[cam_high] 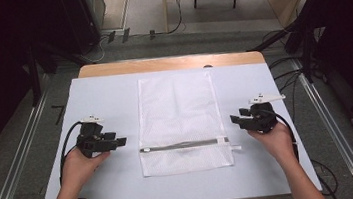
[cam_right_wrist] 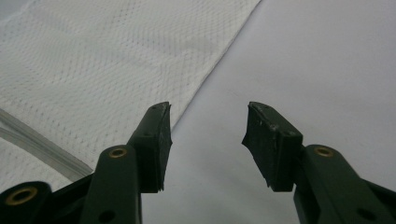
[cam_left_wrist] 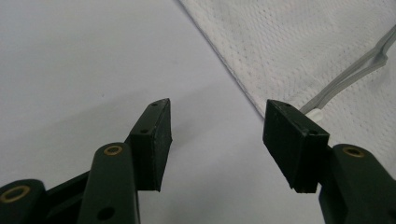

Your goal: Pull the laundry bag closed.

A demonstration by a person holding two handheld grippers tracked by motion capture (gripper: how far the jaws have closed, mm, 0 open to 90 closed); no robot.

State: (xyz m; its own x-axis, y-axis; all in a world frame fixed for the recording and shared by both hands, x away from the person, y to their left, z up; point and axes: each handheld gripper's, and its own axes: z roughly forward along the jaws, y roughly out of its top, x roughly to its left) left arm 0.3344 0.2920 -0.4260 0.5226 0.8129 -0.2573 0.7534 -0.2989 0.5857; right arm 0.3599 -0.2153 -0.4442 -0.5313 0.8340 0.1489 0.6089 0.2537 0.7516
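Observation:
A white mesh laundry bag (cam_high: pixel 179 119) lies flat in the middle of the table, with a grey zipper (cam_high: pixel 184 145) running across its near end. The zipper looks zipped along its length. My left gripper (cam_high: pixel 121 142) rests on the table just left of the bag and stands open, nothing between its jaws. In the left gripper view (cam_left_wrist: pixel 217 123) the bag's edge (cam_left_wrist: pixel 299 51) and the zipper's end (cam_left_wrist: pixel 345 79) lie just ahead to the right. My right gripper (cam_high: pixel 235 120) sits right of the bag, open and empty; its own view (cam_right_wrist: pixel 208 123) has the mesh (cam_right_wrist: pixel 107 65) at left.
The table (cam_high: pixel 104 102) has a pale cover, with a strip of bare wood (cam_high: pixel 170 62) at the far edge. Metal rails (cam_high: pixel 15 163) run along the floor on both sides. Cables and dark stands (cam_high: pixel 304 49) crowd the far right.

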